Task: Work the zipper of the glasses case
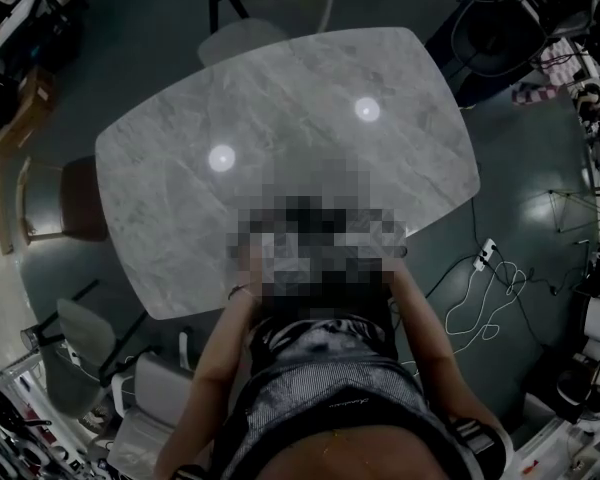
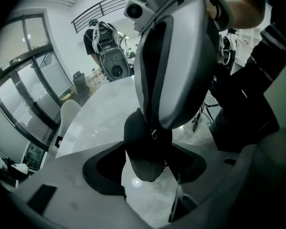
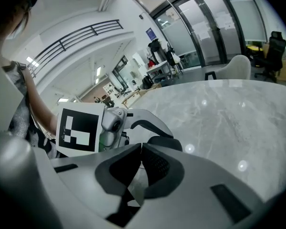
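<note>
We find the glasses case (image 2: 143, 149), a dark, matt, round-ended shell, held over the bench (image 3: 229, 113). The bench top is pale grey marble with fine veining and a polished face that mirrors the ceiling lamps. The left gripper (image 2: 148, 170) grasps the case across its width, its jaws standing apart with the dark pads against either flank of the shell. The right gripper (image 2: 155, 128), a smooth white and grey moulded body, meets the case's upper end from above with its jaws clenched together. A small metallic glint at their tip looks like the zipper pull (image 2: 154, 134). In the right gripper view the pad faces show a fine dotted texture and meet with no gap. The marker cube (image 3: 78, 128) on the left gripper carries a black-and-white block pattern. A blue sign (image 3: 149, 33) on the far wall is too small to read. We cannot tell whether the case touches the bench.
</note>
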Demonstrator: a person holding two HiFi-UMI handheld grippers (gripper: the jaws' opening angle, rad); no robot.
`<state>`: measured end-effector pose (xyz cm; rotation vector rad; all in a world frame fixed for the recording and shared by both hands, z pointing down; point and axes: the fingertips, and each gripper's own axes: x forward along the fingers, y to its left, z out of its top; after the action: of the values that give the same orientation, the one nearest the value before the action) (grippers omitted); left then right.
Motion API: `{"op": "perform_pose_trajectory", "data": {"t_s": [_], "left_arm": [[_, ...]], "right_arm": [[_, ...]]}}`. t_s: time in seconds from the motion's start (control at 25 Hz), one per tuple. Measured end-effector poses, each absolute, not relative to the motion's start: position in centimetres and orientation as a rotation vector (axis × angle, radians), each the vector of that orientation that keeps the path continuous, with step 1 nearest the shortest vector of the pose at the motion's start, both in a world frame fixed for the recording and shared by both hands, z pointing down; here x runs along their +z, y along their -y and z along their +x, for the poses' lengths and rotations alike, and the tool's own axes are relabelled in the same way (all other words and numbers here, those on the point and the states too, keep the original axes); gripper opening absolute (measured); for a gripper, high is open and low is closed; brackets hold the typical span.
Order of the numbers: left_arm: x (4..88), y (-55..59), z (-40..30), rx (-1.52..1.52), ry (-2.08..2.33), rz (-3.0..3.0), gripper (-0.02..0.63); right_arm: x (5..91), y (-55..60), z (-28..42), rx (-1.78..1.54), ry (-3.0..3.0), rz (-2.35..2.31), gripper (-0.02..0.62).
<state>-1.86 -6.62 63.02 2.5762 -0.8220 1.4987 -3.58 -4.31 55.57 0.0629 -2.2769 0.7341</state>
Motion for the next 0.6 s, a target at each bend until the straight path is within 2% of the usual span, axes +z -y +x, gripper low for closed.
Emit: {"op": "perform_pose_trajectory", "data": {"t_s": [0.32, 0.6], "left_arm": [[62.3, 5.9, -4.4, 1.248, 0.981, 2.549, 0.256], [62.7, 4.3, -7.6, 1.129, 1.056, 2.514, 0.256]], "right_arm": [[53.3, 6.2, -2.4, 0.861, 2.405, 0.168, 0.069], [55.4, 6.6, -2.5, 0.786, 2.331, 0.210, 0.069]]}}
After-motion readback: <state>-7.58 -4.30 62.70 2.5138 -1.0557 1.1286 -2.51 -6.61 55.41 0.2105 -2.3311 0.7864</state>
